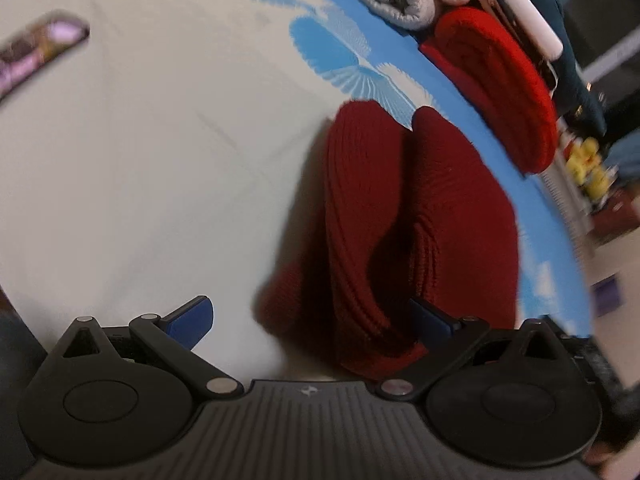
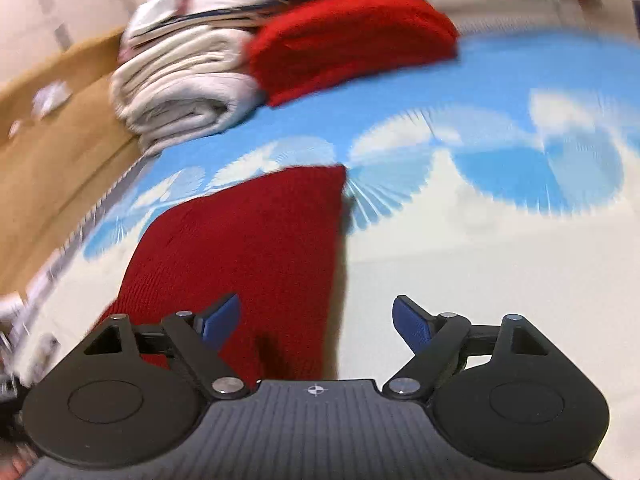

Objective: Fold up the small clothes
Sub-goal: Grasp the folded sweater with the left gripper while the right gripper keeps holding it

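Note:
A dark red knitted garment (image 1: 404, 224) lies folded in thick ridges on the white and blue patterned sheet (image 1: 160, 152). My left gripper (image 1: 316, 320) is open; the garment's near end lies between its blue pads, against the right pad (image 1: 432, 320). In the right wrist view the same dark red garment (image 2: 248, 248) lies flat. My right gripper (image 2: 316, 320) is open just above its near right edge, the left pad (image 2: 220, 320) over the cloth, the right pad over bare sheet.
A bright red folded garment (image 2: 348, 36) and a stack of white folded clothes (image 2: 180, 88) sit at the far edge of the sheet (image 2: 500, 240). A brown cardboard box (image 2: 52, 140) stands to the left. Yellow objects (image 1: 588, 164) lie beyond the bed.

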Available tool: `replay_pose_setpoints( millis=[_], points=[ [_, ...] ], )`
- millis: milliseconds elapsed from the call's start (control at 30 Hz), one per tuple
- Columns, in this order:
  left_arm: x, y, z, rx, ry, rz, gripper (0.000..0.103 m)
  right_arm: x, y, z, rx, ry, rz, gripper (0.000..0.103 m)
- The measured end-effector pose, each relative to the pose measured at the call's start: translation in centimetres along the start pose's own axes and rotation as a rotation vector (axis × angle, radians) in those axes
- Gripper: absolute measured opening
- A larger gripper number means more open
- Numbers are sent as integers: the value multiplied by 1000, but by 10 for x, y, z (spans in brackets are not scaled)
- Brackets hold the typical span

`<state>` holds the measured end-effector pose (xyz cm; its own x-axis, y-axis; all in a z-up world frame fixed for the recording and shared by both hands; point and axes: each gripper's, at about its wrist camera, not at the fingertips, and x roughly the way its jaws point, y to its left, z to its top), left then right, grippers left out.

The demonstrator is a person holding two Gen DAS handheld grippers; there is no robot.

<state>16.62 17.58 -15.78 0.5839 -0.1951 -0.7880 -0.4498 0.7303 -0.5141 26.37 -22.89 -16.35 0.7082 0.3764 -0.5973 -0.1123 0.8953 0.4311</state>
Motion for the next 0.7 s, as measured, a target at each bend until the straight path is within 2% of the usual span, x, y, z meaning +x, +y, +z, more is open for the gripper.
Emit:
replay_pose_setpoints(
  millis=[67,133,200,267,367,467,500,533,567,600,633,700],
  points=[
    [-3,4,-1,-49,15,-36,103,14,-17,15,101,44,41,84],
    [-5,8,-4,-101,60,-103,103,28,-30,40,174,37,67,85],
    [-8,7,-12,-124,69,-148,103,48,-39,66,215,30,93,86],
    [-1,1,-18,-103,85,-156,103,77,-45,86,247,56,111,86],
    [26,-5,-11,-102,118,-143,103,127,-52,100,303,145,164,86],
    [51,-4,5,-114,135,-122,101,169,-46,102,277,217,171,86],
    [49,-3,8,-136,103,-117,93,179,-45,103,259,227,170,87],
    [47,-1,11,-148,79,-88,79,188,-43,101,245,235,175,87],
    [50,4,13,-169,79,-80,75,196,-40,99,227,240,173,84],
    [51,8,14,-202,81,-87,69,198,-34,98,191,223,176,59],
    [51,6,16,-204,81,-85,63,198,-26,99,134,215,193,44],
    [51,-9,19,-115,72,-40,56,190,-3,100,26,161,162,31]
  ],
)
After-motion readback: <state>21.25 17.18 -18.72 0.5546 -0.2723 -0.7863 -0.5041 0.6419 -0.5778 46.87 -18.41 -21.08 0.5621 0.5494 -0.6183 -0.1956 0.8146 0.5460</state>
